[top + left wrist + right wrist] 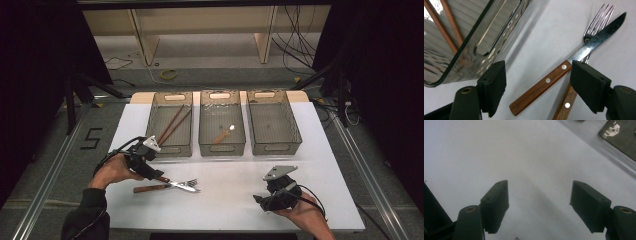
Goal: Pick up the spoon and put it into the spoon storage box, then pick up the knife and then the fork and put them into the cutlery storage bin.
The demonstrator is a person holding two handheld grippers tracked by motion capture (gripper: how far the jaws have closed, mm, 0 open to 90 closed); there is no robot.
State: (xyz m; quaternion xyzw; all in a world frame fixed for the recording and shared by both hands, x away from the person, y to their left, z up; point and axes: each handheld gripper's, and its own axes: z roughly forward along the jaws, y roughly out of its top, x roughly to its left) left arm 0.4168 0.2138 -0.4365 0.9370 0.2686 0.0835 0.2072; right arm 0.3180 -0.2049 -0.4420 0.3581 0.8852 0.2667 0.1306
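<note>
Two pieces of cutlery lie crossed on the white surface in front of the left bin: a knife and a fork, both with wooden handles. I have the left tongs open wide and lowered over the knife handle, one pad on each side of it and neither pressing yet. To do this well, I would centre the handle between the pads near its two rivets, keep clear of the fork handle just beside the right-hand pad, and close square across the wood so the knife does not twist. In the high view the knife's long axis runs left to right, handle toward my left hand, blade tip pointing right and lying over the fork's neck. The fork runs almost the same way, tines to the right. The right tongs are open above bare surface, well apart from the cutlery.
</note>
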